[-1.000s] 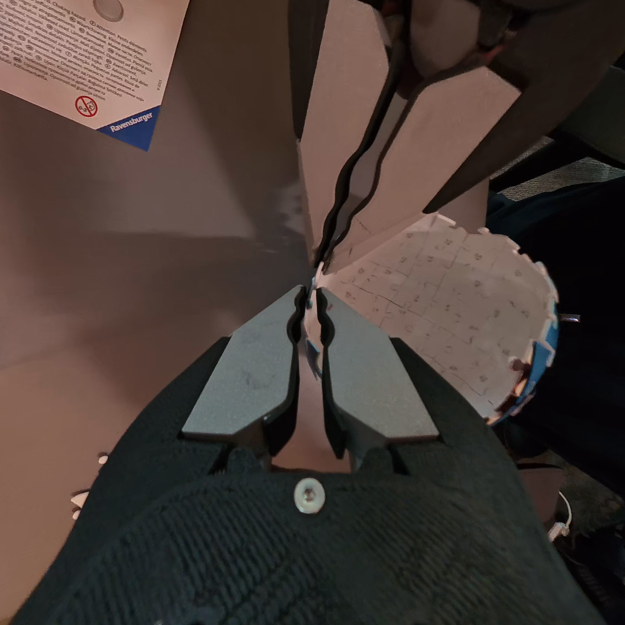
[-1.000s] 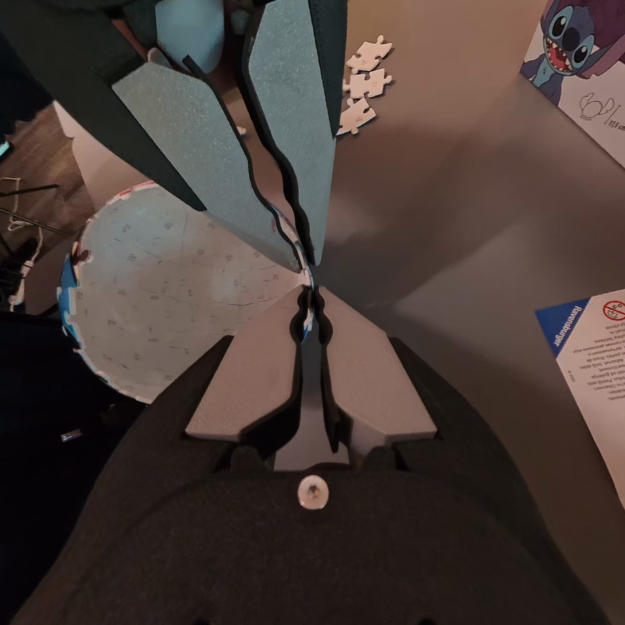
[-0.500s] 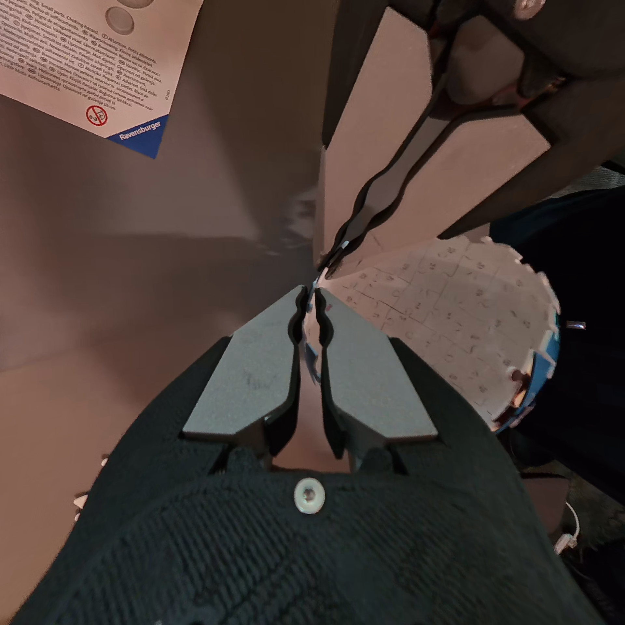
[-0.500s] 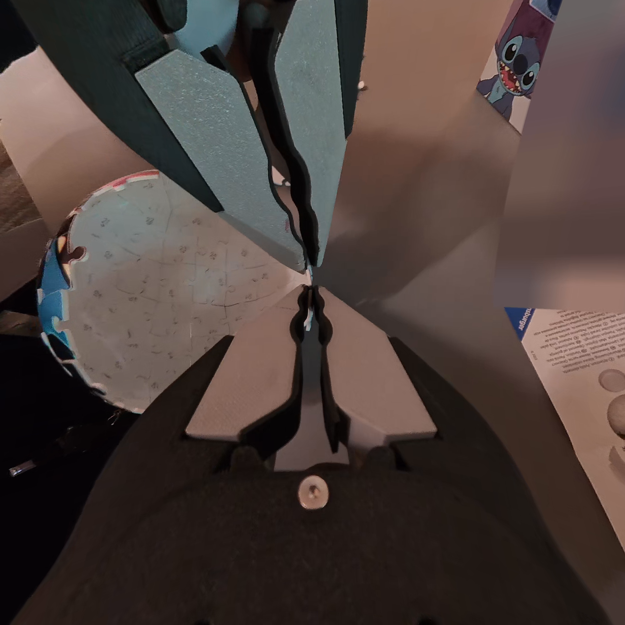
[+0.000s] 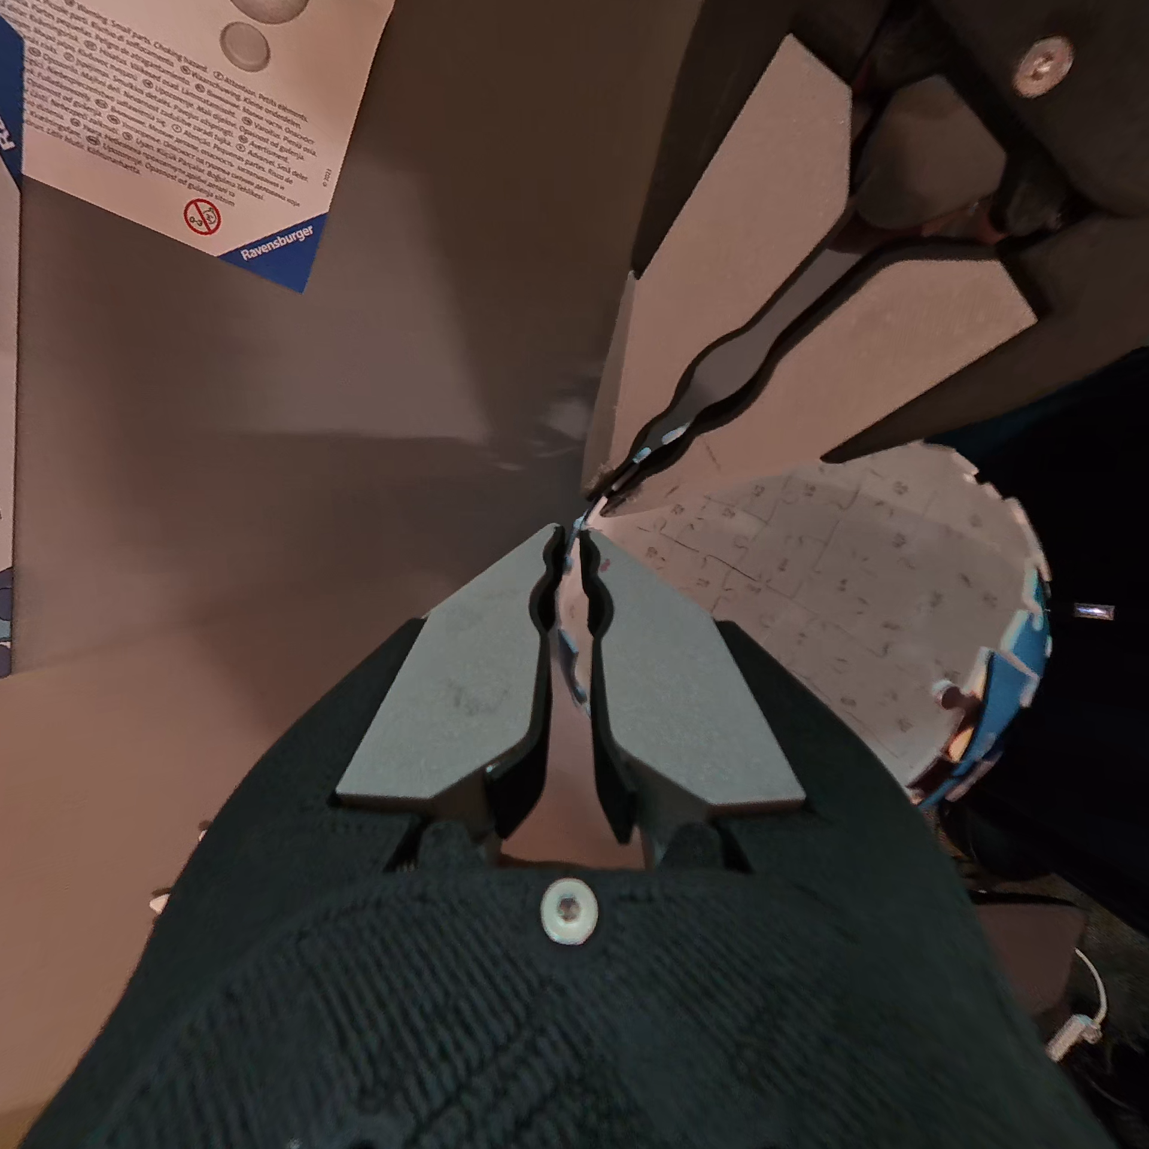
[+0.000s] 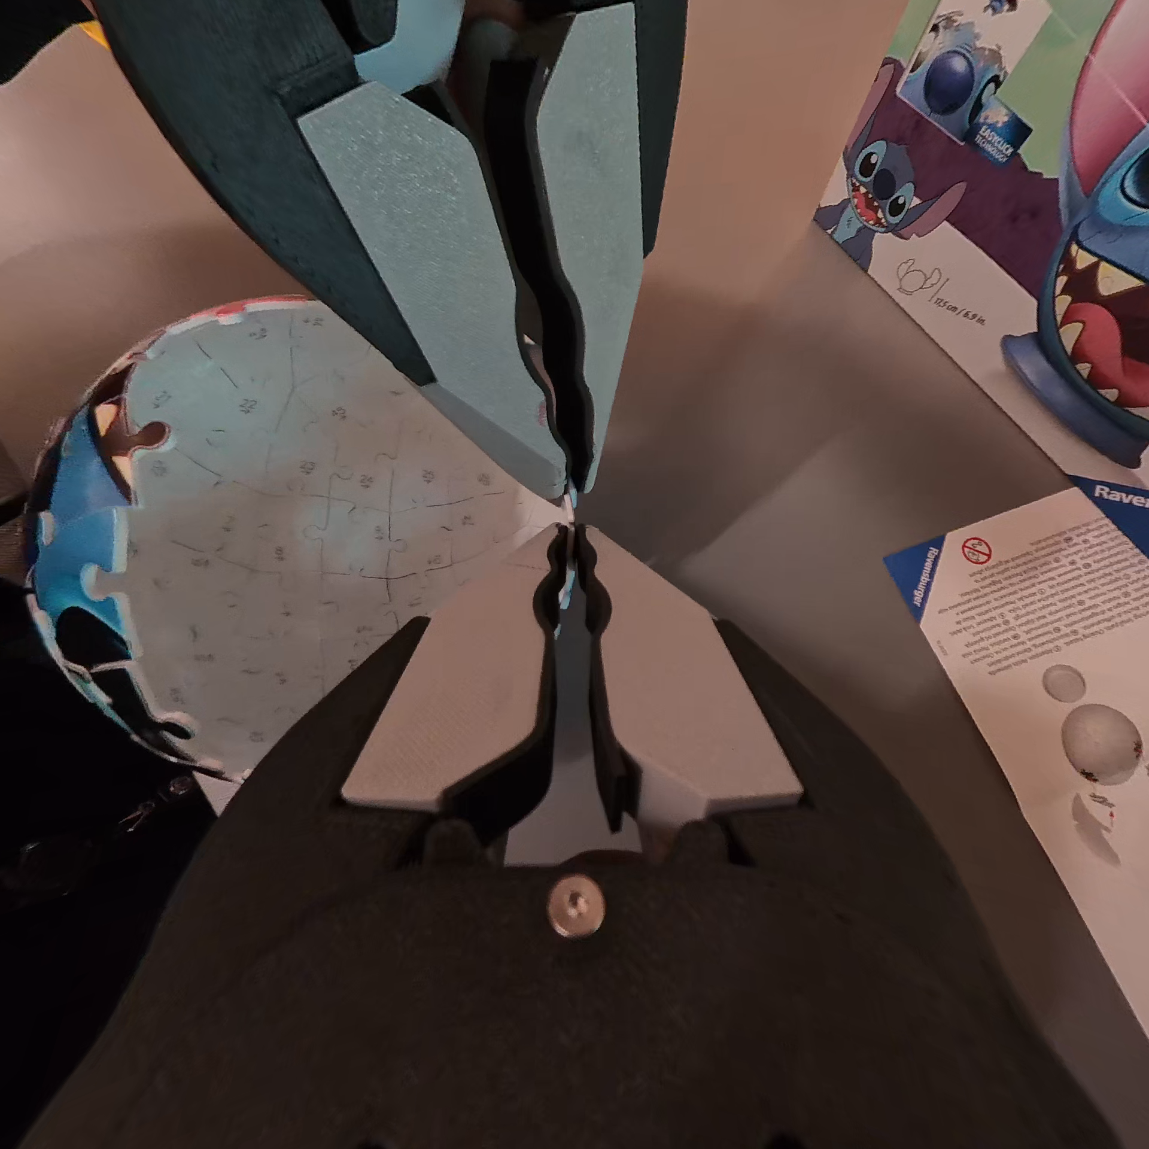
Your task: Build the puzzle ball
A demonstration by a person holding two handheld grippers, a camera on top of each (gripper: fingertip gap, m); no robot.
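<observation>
In the left wrist view, the left gripper (image 5: pixel 573 539) has its jaws pressed together on the rim of the puzzle ball (image 5: pixel 870 597), a partly built hollow shell whose pale numbered inside faces the camera and whose blue printed outside shows along the far right edge. The right gripper (image 5: pixel 606 491) enters from the upper right, tip to tip with the left one, and its jaws pinch the same rim just beside it. The shell sits at the right edge of the table (image 5: pixel 311 466); an instruction sheet (image 5: pixel 174 124) lies at the upper left. In the right wrist view, the right gripper (image 6: pixel 572 535) has its jaws closed on the shell's thin edge, and the left gripper (image 6: pixel 575 488) comes down from above, its jaws pinching that edge directly opposite. The puzzle ball (image 6: pixel 280 559) lies to the left, open side up, with an unfilled notch at its upper left rim. A puzzle box (image 6: pixel 995 217) stands at the upper right, with the instruction sheet (image 6: pixel 1026 653) on the table (image 6: pixel 777 466) below it.
</observation>
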